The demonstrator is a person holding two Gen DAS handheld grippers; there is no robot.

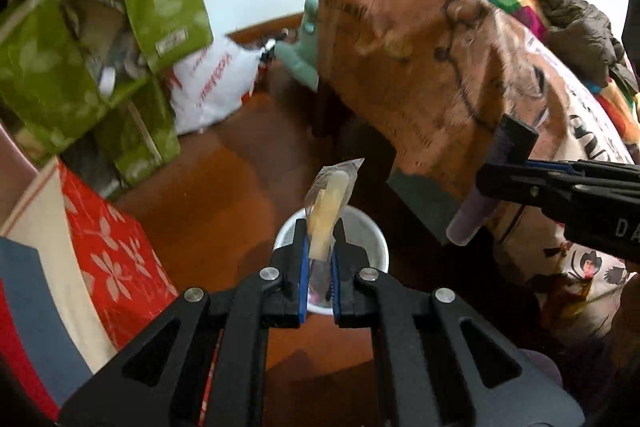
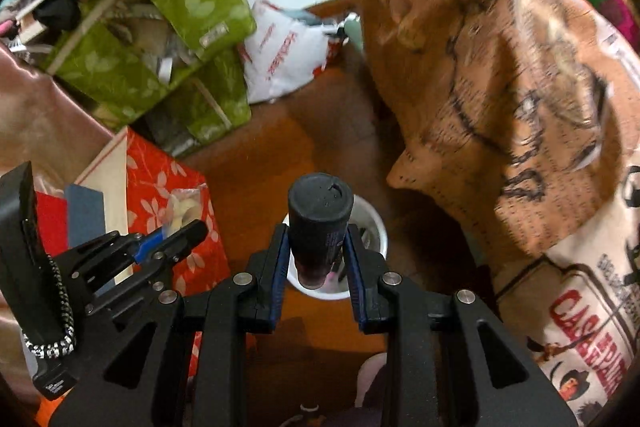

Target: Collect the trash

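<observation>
1. Left wrist view: the left gripper is pinched tight on a clear plastic wrapper with something pale yellow inside, which sticks up from between the jaws. Directly under it, on the brown wooden floor, stands a white bin, with the wrapper hanging over its open mouth.
2. Same view: the right gripper comes in from the right edge, clamped on a dark tube-shaped bottle. It sits to the right of the bin's rim, not yet above the opening as far as I can judge.
3. Right wrist view: the right gripper has its jaws partly closed around the dark bottle, cap end pointing away, and the white bin shows just behind and below it. A few bits seem to lie in the bin already, though I can't tell what.
4. Same view: the left gripper at the left still shows the wrapper, set against a red flowered box.
5. Progress, as I read it: both pieces are picked up and brought to the bin, and neither is dropped. Letting go remains, and any more litter among the clutter.
</observation>
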